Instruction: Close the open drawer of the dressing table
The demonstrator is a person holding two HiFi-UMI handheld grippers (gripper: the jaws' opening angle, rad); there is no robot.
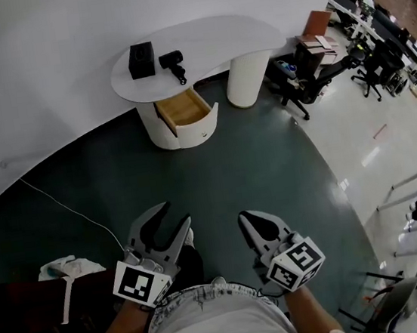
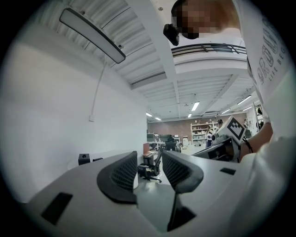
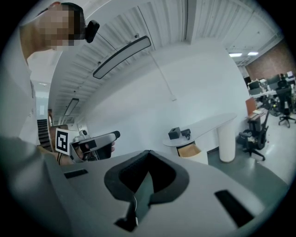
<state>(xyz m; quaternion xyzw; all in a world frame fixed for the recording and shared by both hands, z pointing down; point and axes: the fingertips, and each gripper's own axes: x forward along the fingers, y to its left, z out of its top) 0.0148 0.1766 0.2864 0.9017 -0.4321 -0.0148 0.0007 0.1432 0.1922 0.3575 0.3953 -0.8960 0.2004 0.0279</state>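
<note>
The white dressing table [image 1: 207,36] stands far ahead against the curved white wall. Its drawer [image 1: 183,109] is pulled out and shows a bare wooden inside behind a rounded white front. The right gripper view also has the table [image 3: 203,126] and its drawer [image 3: 188,149], small and distant. A black box [image 1: 141,59] and a black hair dryer [image 1: 173,65] lie on top. My left gripper [image 1: 175,213] [image 2: 149,159] is open and empty, held low by my waist. My right gripper [image 1: 244,219] [image 3: 148,155] is shut on nothing, its tips touching. Both are far from the drawer.
Dark green floor [image 1: 218,183] stretches between me and the table. A thin white cable [image 1: 69,211] runs over it at left, near a white bundle [image 1: 63,268]. Black office chairs [image 1: 304,73] stand right of the table's round leg [image 1: 246,77]. Desks fill the far right.
</note>
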